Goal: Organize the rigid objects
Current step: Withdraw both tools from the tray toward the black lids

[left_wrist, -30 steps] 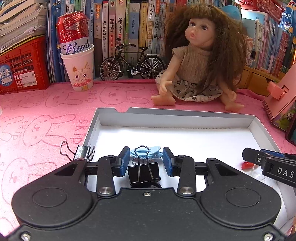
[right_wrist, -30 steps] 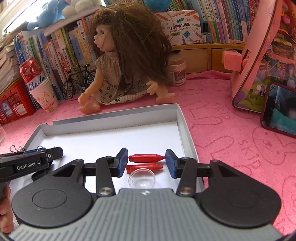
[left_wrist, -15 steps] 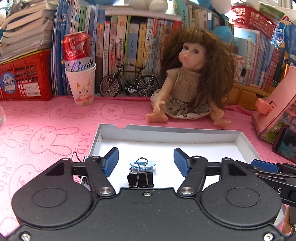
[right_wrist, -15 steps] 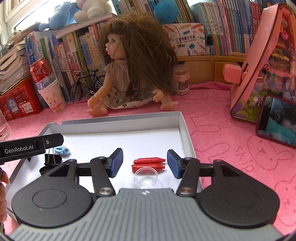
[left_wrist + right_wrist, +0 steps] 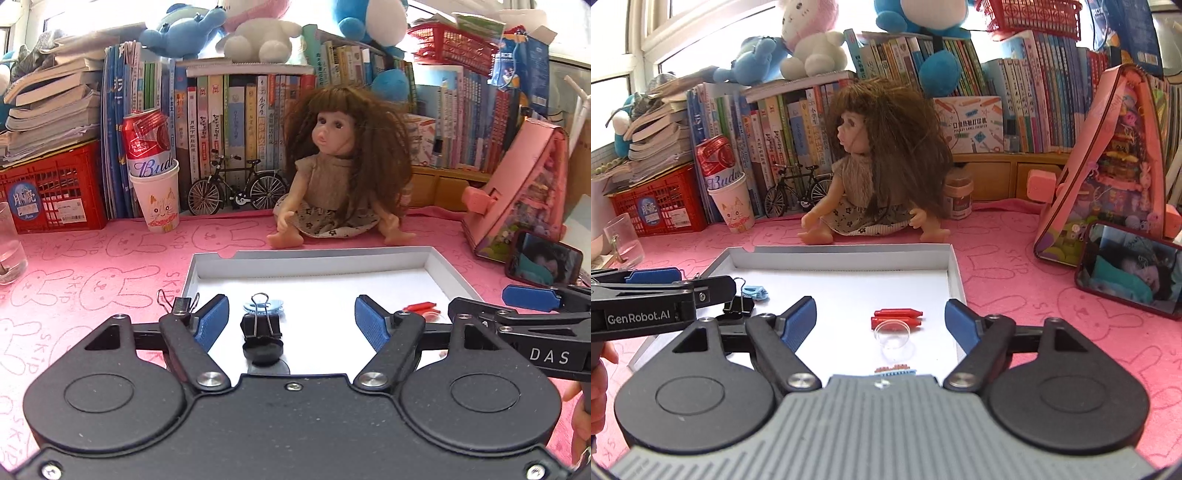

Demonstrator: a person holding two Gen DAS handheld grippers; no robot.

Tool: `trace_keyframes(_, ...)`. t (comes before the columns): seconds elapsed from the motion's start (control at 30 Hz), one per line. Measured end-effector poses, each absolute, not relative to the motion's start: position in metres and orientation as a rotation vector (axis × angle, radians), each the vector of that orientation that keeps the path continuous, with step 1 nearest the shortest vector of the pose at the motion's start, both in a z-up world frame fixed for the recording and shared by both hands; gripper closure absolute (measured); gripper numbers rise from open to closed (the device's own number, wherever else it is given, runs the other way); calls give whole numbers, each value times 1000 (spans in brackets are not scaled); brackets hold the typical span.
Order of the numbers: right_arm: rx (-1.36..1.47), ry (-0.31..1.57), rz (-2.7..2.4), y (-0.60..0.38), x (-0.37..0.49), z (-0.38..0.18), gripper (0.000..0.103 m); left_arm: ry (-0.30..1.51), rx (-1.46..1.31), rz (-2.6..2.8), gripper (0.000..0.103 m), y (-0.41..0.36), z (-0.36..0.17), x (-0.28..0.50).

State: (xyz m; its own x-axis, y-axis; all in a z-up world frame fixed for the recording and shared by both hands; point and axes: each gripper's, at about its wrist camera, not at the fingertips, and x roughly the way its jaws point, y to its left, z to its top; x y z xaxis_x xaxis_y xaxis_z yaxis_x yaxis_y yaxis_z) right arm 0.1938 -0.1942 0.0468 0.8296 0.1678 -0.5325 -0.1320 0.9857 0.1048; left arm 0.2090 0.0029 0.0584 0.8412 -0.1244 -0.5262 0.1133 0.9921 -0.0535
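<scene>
Now the black binder clip [image 5: 261,326] is sitting on the floor of the white tray [image 5: 317,260], near its left end, with a pale blue clip [image 5: 263,305] lying just behind it and a dark round piece [image 5: 263,350] just in front. The left gripper [image 5: 291,323] is hanging over them with its jaws opening; the binder clip is lying between the blue pads [image 5: 212,321] but neither pad is touching it. A second wire clip [image 5: 180,303] is perching at the tray's left wall. Toward the right end, two red crayons [image 5: 897,316] are lying side by side, with a clear plastic cup [image 5: 892,334] touching the nearer one. The right gripper [image 5: 881,325] is opening above these, its pads clear of both. Behind the tray a doll [image 5: 341,173] is sitting on the pink bunny-print cloth [image 5: 92,266], and a toy bicycle [image 5: 238,184] is standing against the books.
</scene>
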Motion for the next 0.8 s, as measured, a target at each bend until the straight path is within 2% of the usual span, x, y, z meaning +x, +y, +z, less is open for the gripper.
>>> trace_keyframes(0.8, -39, 516, 186, -190, 126, 44, 10, 565, -46, -187, 28, 6, 49, 118)
